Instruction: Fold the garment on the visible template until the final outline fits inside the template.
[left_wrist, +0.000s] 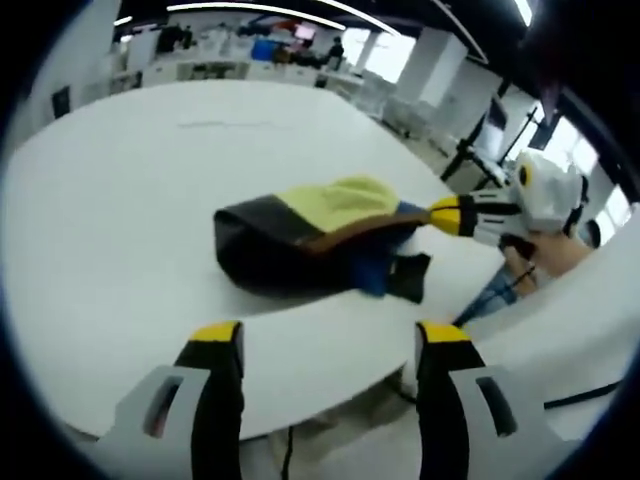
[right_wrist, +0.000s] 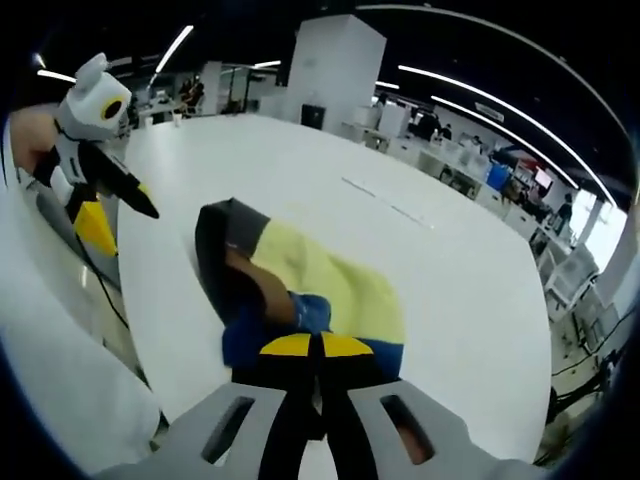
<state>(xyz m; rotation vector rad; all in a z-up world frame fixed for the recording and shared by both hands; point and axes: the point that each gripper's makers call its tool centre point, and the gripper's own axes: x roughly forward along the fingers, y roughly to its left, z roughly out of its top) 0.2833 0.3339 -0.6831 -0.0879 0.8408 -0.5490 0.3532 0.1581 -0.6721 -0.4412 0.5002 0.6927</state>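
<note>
Garment (right_wrist: 330, 285) edge pinched in right claw (right_wrist: 316, 346), well ahead of left claw (left_wrist: 330, 335)

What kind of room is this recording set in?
Probably an open-plan office: a large white table holds the garment, with rows of desks and ceiling strip lights behind.

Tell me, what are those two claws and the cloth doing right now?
Left gripper open, clear of the cloth. Right gripper shut on garment edge. Garment bunched on white table. Nothing in the way.
</note>
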